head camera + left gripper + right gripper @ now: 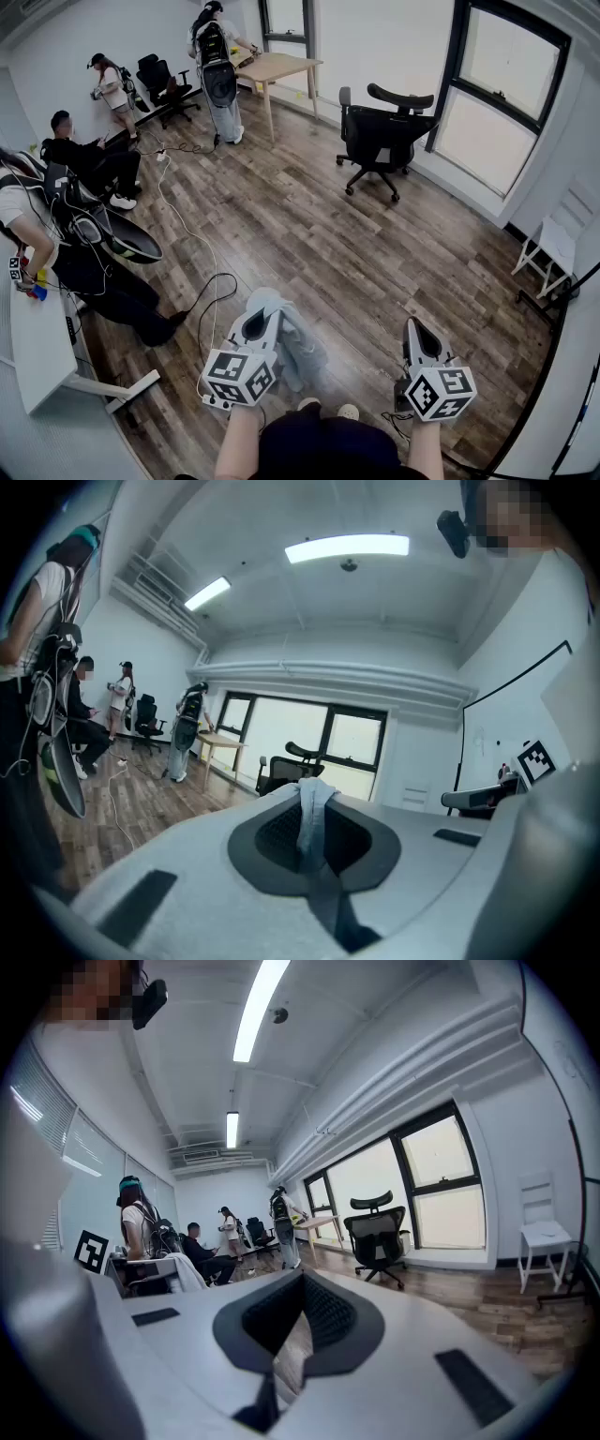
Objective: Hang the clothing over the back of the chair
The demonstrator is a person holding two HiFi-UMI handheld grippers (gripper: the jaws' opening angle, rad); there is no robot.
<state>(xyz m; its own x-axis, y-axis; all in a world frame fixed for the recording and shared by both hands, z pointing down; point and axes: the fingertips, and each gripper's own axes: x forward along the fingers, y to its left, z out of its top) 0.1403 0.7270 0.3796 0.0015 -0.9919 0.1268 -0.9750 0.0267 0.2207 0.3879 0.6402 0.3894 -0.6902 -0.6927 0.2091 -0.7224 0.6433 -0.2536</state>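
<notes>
A wood-plank floor (pixel 309 234) fills most of the room. Across it, by the window, stands the black office chair (pixel 382 139) with its back and headrest bare, and a wooden table (pixel 277 66) sits further off beside a standing person (pixel 217 70). The clothing (pixel 298 345), a pale blue-grey garment that may be a shirt, though the bunched folds make that hard to judge, hangs low in front of the person holding the tools, well apart from the chair. The left tongs (pixel 255 323) are clamped shut on a gathered strip of it, the fabric running up between the two pads. The right tongs (pixel 419 336) are level beside them, tips together with nothing between them and clear of the garment.
</notes>
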